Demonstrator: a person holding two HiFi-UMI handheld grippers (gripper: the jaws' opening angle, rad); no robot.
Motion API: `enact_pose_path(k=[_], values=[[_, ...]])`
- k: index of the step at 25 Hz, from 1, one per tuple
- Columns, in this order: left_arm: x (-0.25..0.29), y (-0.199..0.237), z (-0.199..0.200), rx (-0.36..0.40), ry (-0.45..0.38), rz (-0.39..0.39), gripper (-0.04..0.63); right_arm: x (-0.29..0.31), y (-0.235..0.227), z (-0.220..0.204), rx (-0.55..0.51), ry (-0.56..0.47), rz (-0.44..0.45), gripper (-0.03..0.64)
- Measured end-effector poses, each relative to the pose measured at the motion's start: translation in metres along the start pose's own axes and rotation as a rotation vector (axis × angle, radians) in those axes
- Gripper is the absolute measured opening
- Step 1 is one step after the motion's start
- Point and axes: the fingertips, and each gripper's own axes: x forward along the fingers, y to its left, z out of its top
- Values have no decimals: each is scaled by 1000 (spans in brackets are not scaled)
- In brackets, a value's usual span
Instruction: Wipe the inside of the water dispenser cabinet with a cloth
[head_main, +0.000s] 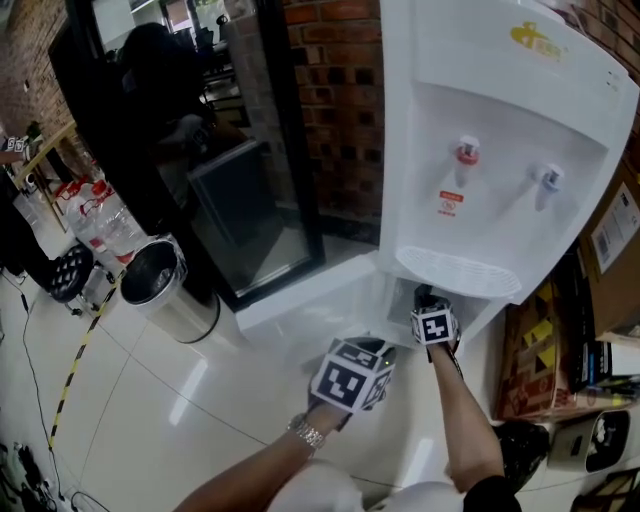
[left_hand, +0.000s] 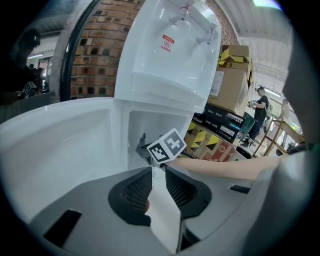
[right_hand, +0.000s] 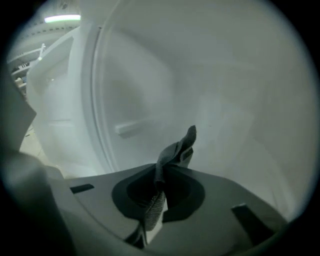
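Right gripper (right_hand: 161, 177): jaws clamped on a dark grey cloth (right_hand: 176, 149), a folded tail of which stands up past the tips. Left gripper (left_hand: 158, 175): jaws part-way apart, nothing between them, held just outside the cabinet beside the right forearm.

Step in hand, as judged: wiping the cabinet interior (right_hand: 225, 90). The right gripper is inside the opening, below the drip tray (head_main: 455, 272); whether the cloth touches a wall cannot be confirmed.

Recommendations:
- Present the loose tail of the cloth flat to the wall, not the hard jaw tips, which would scrape the plastic.
- Keep the clamp firm; little cloth is held, and it may pull free on a drag stroke.
- Work along the small ledge (right_hand: 132, 127) on the inner wall, where dirt is likely to lodge.

Edges and room: the door-frame edge (right_hand: 97, 100) stands close on the left of the right gripper, and the tray overhangs above. The open cabinet door (left_hand: 55, 150) bounds the left gripper. Further out, a steel bin (head_main: 165, 285) stands well apart at the left; cardboard boxes (head_main: 530, 350) crowd the dispenser's right side.
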Motion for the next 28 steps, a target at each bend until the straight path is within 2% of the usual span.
enact_pose_path(k=[3, 5, 6, 10, 11, 13, 15, 18, 20, 21, 24, 28], values=[[-1, -2, -1, 3, 3, -2, 84, 6, -28, -28, 6, 73, -92, 14], [-1, -3, -2, 10, 10, -3, 84, 13, -23, -51, 0, 135, -80, 14], [-1, -3, -2, 13, 11, -2, 84, 17, -11, -59, -14, 154, -41, 12], [2, -6, -1, 16, 11, -5, 84, 21, 56, -61, -84, 156, 209, 12], [2, -6, -1, 16, 13, -5, 84, 21, 64, -63, -85, 163, 242, 14], [2, -5, -2, 14, 14, -1, 84, 21, 63, -58, -57, 149, 250, 14], [1, -2, -2, 11, 13, 4, 84, 17, 39, -42, 3, 98, 181, 14], [-1, -1, -2, 11, 12, 7, 84, 7, -17, -19, 94, 12, -9, 14], [-2, 0, -2, 11, 13, 6, 84, 5, -46, -24, 125, 14, -106, 14], [-2, 1, -2, 10, 12, 6, 84, 7, -52, -30, 136, 28, -122, 12], [-2, 3, -2, 9, 15, 9, 83, 19, -34, -46, 154, 78, -39, 14], [-2, 5, -1, -7, 8, 16, 83, 23, 33, -49, 74, 96, 171, 14]])
